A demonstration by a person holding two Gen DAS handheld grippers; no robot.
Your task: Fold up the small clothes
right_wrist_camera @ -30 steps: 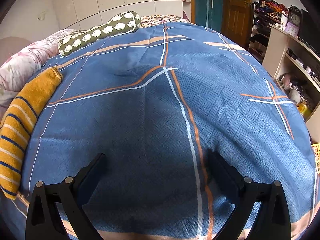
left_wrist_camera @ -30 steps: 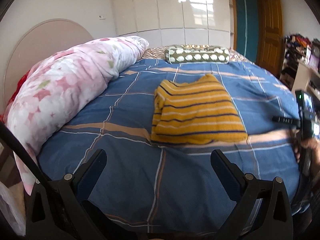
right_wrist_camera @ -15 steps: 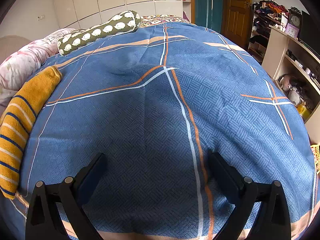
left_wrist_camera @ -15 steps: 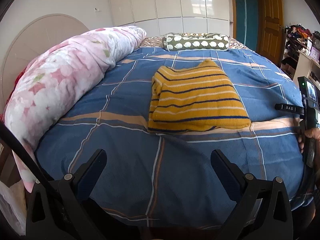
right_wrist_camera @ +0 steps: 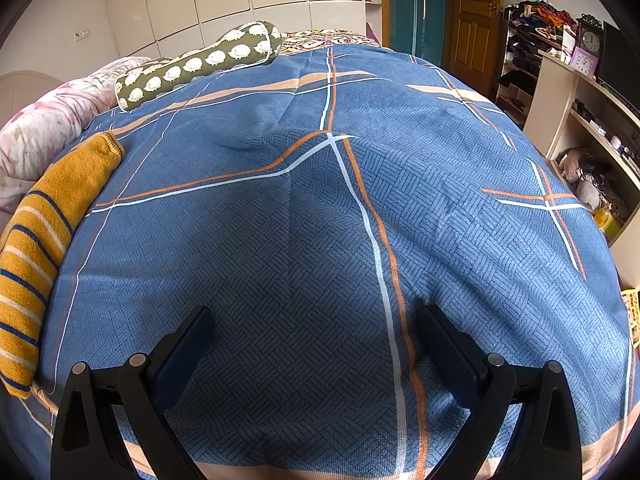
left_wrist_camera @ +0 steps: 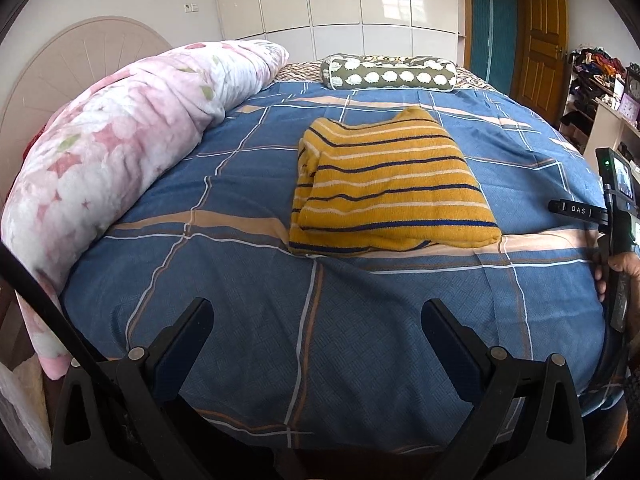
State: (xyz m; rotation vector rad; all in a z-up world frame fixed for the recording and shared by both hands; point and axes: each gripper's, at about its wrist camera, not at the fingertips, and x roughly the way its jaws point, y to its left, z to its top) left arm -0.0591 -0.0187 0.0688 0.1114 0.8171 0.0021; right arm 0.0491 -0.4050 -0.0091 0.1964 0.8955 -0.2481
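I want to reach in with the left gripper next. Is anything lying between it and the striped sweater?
Nothing visible does. Between the open left gripper and the folded yellow striped sweater there is only bare blue bedspread. The pink floral blanket lies off to the left side.

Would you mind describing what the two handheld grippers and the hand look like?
Both the left gripper and right gripper are matte black, with two flat, wedge-shaped fingers on triangular cut-out frames with silver pivot bolts. Seen from the left, the right unit's body carries a small lit screen, a green light and a "DAS" label; a bare hand grips it.
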